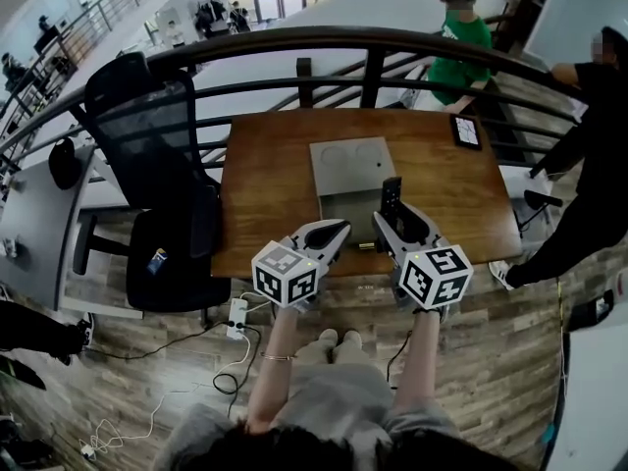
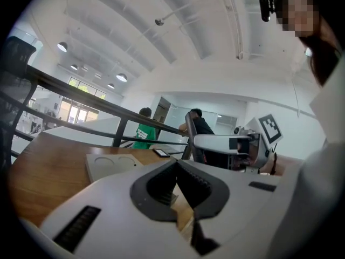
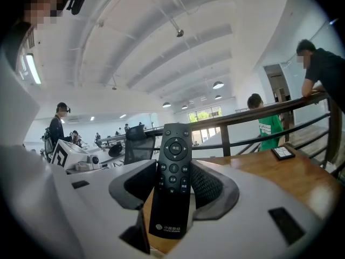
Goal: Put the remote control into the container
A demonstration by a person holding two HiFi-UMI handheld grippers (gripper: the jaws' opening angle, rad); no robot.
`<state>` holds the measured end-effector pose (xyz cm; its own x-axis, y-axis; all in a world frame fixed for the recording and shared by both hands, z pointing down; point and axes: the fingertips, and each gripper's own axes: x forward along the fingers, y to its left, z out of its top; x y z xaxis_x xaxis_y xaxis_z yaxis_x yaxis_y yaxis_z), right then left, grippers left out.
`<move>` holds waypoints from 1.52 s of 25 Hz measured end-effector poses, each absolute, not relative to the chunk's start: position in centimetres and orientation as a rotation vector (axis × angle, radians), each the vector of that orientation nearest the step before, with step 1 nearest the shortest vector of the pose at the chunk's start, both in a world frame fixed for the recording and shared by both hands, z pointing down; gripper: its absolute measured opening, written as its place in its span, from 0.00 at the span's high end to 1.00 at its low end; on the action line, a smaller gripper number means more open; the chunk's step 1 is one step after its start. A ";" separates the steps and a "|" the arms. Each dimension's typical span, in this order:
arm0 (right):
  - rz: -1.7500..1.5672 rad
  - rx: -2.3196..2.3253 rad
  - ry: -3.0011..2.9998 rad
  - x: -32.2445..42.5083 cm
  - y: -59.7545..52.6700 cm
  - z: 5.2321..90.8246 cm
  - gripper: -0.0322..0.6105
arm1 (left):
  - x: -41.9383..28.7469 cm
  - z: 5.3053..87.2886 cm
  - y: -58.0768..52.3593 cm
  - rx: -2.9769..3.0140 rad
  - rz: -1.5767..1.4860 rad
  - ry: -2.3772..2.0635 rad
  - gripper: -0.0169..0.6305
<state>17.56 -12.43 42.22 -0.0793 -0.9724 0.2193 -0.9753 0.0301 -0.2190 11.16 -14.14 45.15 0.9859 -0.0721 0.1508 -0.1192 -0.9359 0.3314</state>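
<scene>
Right gripper: jaws closed on the sides of the black remote control, gripped at its lower half with the button end projecting forward beyond the tips. Left gripper: jaws brought together at the tips, nothing between them. The remote is clear of the wooden table, over its near edge and just right of the near end of the grey container. The container sits mid-table. Its far part is a flat panel with two round recesses and its near part appears to be an open well, though that is not certain from the head view. A phone lies well apart at the far right corner. Assessment: pick-up is complete and the carry to the container is in hand; nothing is placed yet. The next move calls for shifting the remote left over the well, tipping it flatter to fit lengthwise, lowering it, then releasing. Risk: the long remote catching the rim.
</scene>
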 end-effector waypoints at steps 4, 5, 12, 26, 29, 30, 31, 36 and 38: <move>0.521 2.068 -2.261 18.6 -13.2 43.2 0.63 | 12.0 46.2 -14.8 2.757 0.211 -0.177 0.97; 0.525 2.050 -2.266 19.0 -13.5 43.5 0.63 | 12.2 46.5 -15.0 2.749 0.214 -0.191 0.97; 0.563 1.862 -2.302 20.1 -16.7 45.6 0.63 | 13.3 48.3 -17.4 2.682 0.223 -0.307 0.97; 0.567 1.455 -2.322 19.7 -20.6 50.8 0.63 | 13.4 52.6 -19.0 2.542 0.264 -0.475 0.97; 0.585 1.375 -2.312 19.4 -21.2 52.6 0.63 | 13.4 53.6 -19.4 2.514 0.275 -0.496 0.97; 0.596 1.355 -2.313 19.3 -21.5 53.1 0.63 | 13.4 53.9 -19.5 2.505 0.278 -0.502 0.97; 0.606 1.335 -2.316 19.1 -21.8 53.5 0.63 | 13.3 54.2 -19.7 2.494 0.280 -0.508 0.97; 0.620 1.213 -2.298 18.4 -22.8 55.8 0.63 | 13.2 55.6 -20.3 2.447 0.287 -0.543 0.97; 0.630 1.167 -2.289 18.4 -23.1 56.6 0.63 | 13.4 56.0 -20.6 2.428 0.287 -0.556 0.97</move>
